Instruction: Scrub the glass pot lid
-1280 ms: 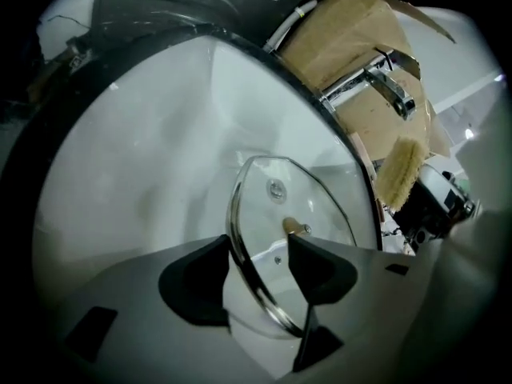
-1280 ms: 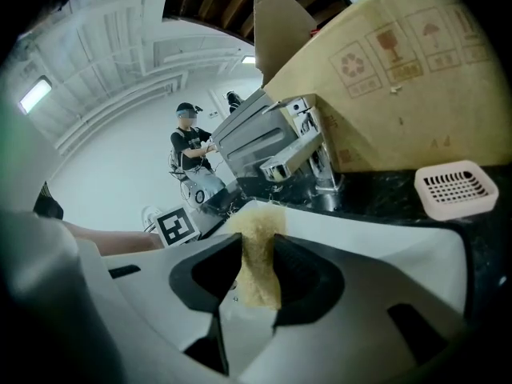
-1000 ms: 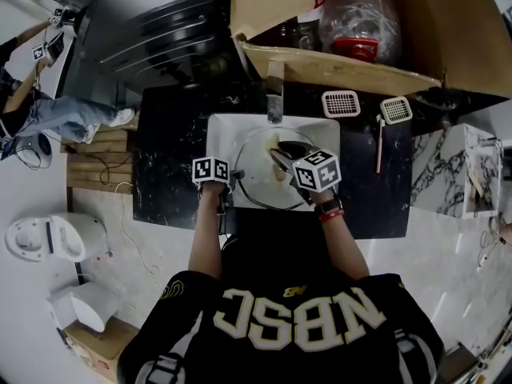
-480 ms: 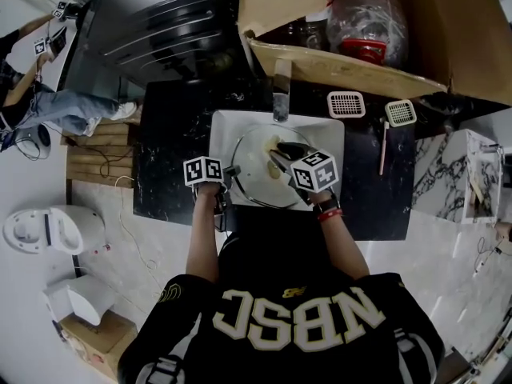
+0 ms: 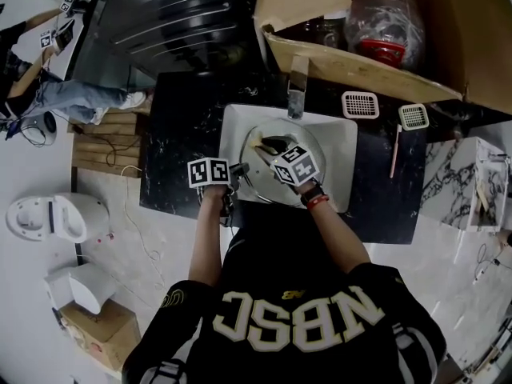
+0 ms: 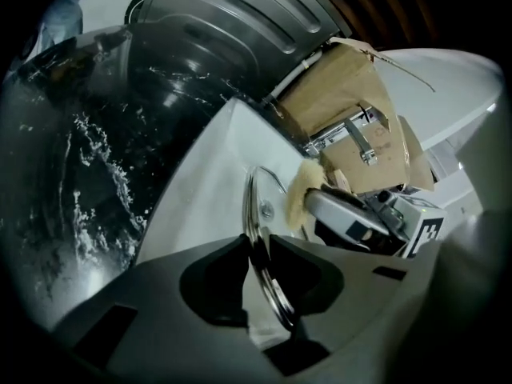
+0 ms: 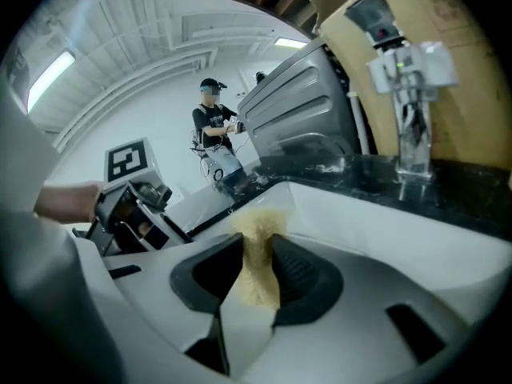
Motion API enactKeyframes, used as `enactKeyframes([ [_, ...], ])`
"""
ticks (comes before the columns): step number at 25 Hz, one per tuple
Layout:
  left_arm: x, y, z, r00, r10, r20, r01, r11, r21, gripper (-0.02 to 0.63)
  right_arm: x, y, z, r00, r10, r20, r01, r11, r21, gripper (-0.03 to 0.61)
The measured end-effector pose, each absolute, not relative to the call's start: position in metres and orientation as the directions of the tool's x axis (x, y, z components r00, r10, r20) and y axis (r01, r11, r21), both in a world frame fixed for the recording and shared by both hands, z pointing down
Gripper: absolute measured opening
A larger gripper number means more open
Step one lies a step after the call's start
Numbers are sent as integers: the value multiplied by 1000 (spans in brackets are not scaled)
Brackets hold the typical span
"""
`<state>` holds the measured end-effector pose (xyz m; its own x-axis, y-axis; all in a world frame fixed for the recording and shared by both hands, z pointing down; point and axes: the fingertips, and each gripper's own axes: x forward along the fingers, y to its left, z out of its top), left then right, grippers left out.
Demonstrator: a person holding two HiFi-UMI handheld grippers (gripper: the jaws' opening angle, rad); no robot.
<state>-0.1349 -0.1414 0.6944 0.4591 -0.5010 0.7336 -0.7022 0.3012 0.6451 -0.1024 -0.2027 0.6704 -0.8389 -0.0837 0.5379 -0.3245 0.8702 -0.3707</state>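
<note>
The round glass pot lid [image 5: 282, 165] stands tilted in the white sink [image 5: 340, 146]. My left gripper [image 5: 238, 170] is shut on its near-left metal rim, and its jaws have just closed a little tighter on it. In the left gripper view the rim [image 6: 258, 214] runs edge-on between the pads of my left gripper [image 6: 258, 250]. Over the lid's far left part, my right gripper [image 5: 262, 144] is shut on a yellow sponge [image 5: 256, 141]. The sponge [image 7: 258, 254] fills the gap in my right gripper [image 7: 258, 246]. In the left gripper view the sponge [image 6: 300, 198] touches the lid's face.
A chrome faucet [image 5: 298, 86] rises behind the sink. Two white grid-faced scrubbers [image 5: 360, 104] [image 5: 414, 116] lie on the black marble counter [image 5: 180, 150]. An open cardboard box [image 5: 360, 62] holding a plastic bottle sits behind. A person [image 7: 214, 134] stands far off.
My right gripper has carried the sponge leftward and down across the lid, towards its far left side. The left gripper has lifted the rim a little.
</note>
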Motion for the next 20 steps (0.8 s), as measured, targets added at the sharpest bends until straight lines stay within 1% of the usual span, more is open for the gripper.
enactKeyframes([
  [5, -132, -139, 690, 480, -509, 715, -699, 270, 662, 93, -129, -193, 697, -790, -10, 614, -247, 921, -302, 107],
  [9, -131, -137, 696, 466, -469, 750, -751, 238, 616, 98, -137, -189, 716, -775, 0, 633, -226, 934, -277, 98],
  [15, -131, -136, 692, 485, -478, 733, -750, 204, 629, 100, -135, -217, 726, -775, -81, 627, -287, 929, -234, 97],
  [20, -131, -135, 691, 489, -477, 731, -741, 215, 636, 104, -119, -240, 751, -719, -161, 677, -382, 904, -191, 95],
])
